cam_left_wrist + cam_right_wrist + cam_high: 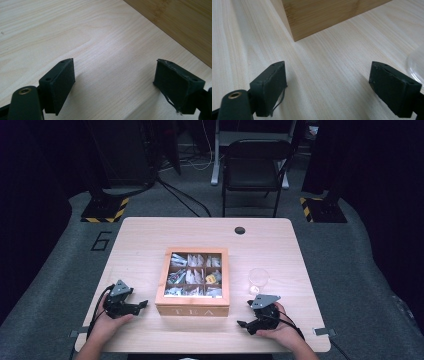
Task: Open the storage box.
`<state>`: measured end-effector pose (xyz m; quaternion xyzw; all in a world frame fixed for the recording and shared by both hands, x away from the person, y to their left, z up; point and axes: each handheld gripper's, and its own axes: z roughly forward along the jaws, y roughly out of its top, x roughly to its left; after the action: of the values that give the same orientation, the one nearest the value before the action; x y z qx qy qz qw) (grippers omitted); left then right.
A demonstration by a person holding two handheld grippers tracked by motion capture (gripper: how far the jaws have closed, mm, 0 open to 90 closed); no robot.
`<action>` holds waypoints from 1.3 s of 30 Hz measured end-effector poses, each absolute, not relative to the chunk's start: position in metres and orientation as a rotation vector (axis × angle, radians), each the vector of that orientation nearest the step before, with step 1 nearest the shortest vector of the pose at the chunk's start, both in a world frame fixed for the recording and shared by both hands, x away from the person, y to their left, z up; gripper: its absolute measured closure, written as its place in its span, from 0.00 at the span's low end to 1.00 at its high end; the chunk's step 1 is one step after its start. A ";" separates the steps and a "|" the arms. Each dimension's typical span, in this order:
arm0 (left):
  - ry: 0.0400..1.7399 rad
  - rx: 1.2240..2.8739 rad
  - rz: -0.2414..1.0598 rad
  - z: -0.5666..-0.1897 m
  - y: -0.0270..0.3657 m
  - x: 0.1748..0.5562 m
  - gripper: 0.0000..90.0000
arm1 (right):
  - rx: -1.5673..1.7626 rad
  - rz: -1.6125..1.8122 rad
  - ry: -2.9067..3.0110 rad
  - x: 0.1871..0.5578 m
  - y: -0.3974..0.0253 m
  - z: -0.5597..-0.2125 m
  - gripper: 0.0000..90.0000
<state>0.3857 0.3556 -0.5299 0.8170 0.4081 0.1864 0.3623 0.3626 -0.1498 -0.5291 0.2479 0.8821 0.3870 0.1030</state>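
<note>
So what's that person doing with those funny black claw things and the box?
A person sits at a wooden table with a hand-held gripper in each hand. The left hand-held gripper and the right hand-held gripper rest on the table on either side of an open wooden tea box, both wide open and holding nothing. The box has compartments full of tea bags. A clear plastic cup stands to its right. Nothing is picked up yet.

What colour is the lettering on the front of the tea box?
White: "TEA" on the light wooden tea box, clearest in the high view.
</note>
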 end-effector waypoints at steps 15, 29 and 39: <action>1.063 2.092 0.472 -0.528 0.359 0.383 0.31 | 0.762 1.139 2.581 0.362 -0.155 -0.526 0.29; 1.076 2.077 0.457 -0.526 0.357 0.382 0.36 | 0.830 1.169 2.536 0.353 -0.150 -0.501 0.47; 1.081 2.052 0.447 -0.521 0.356 0.379 0.39 | 0.891 1.255 2.471 0.346 -0.143 -0.481 0.49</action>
<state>0.3790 0.3556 -0.5214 0.8036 0.4232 0.1749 0.3801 0.3457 -0.1435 -0.4810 0.3039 0.8432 0.4284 0.1149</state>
